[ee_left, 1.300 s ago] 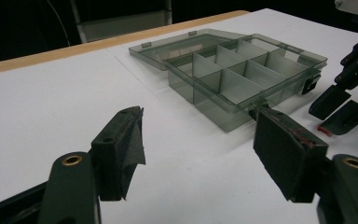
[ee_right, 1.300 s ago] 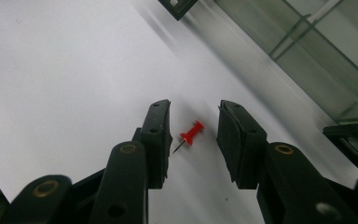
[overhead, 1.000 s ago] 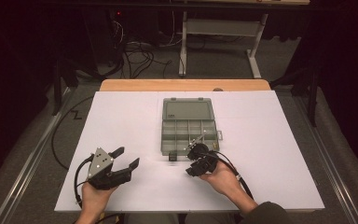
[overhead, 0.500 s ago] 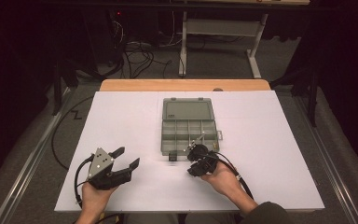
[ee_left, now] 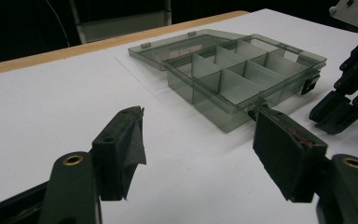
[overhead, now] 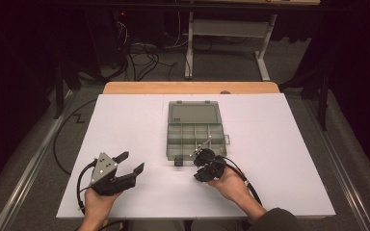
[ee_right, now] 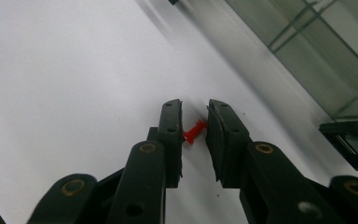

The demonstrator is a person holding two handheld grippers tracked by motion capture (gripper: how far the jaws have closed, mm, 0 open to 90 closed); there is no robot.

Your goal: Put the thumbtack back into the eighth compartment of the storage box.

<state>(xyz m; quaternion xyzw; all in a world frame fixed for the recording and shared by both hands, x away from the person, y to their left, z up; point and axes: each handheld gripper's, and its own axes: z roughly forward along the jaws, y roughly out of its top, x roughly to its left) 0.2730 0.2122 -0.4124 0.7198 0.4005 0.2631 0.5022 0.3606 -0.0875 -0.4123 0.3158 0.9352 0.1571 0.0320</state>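
One red pin (ee_right: 195,131) lies between our right gripper (ee_right: 195,122) jaws, which have just been closing and now stand narrow around it. It seems pinched, head against one pad and tip toward the other, though we cannot be sure. That suggests a pick-up beside the box (overhead: 194,136). Our left gripper (ee_left: 198,154) rests wide, holding nothing.

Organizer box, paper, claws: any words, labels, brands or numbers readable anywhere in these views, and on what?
None can be read.
Organizer box: clear plastic with no label or print in sight.
White sheet: blank.
Left claw and right claw: plain black pads without lettering.
Red pushpin between the right claw's pads: unmarked.
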